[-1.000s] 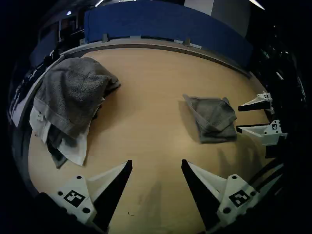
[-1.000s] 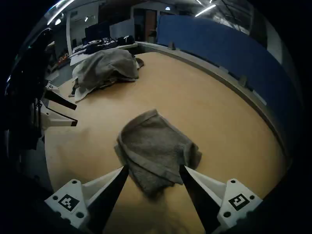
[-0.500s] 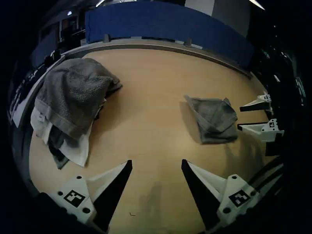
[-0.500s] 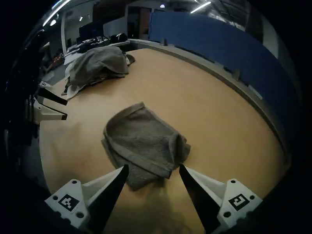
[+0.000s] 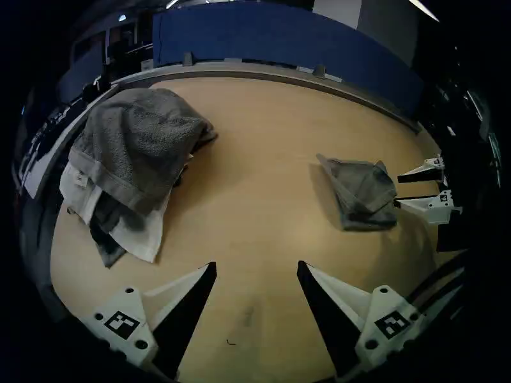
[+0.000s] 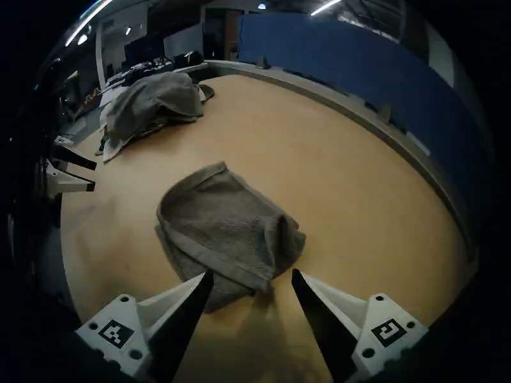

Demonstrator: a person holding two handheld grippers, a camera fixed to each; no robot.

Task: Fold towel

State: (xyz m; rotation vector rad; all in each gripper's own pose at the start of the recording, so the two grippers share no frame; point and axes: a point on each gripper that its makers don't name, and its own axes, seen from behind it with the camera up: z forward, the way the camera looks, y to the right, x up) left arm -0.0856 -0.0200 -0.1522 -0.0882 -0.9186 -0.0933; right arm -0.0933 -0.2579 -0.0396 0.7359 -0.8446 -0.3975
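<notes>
Change, right gripper: the right gripper [image 6: 252,271] has backed off the folded towel [image 6: 223,236]. A second ago the cloth sat between its fingers; now only the towel's near edge reaches the fingertips.
Change, left gripper view: the view has swung a little, so the pile of towels [image 5: 134,147] sits more toward centre, and the right gripper [image 5: 396,192] looks smaller and farther off.
Right gripper: released, jaws wide apart, nothing held.
Left gripper: the left gripper [image 5: 255,262] is released, fingers spread over bare table, nothing held. It also shows in the right gripper view at the left rim [image 6: 95,177].
Folded towel: grey, small, loosely folded, flat on the table [image 5: 268,140] toward its right edge, just in front of the right gripper's tips [image 5: 361,191].
Pile of towels: grey over white, heaped at the table's far left corner [image 6: 153,102], well apart from the folded towel.
Surface: light wood table with a curved far edge.
Room: a blue partition [image 5: 287,38] runs along the far edge, with a dim office and ceiling lights beyond.
</notes>
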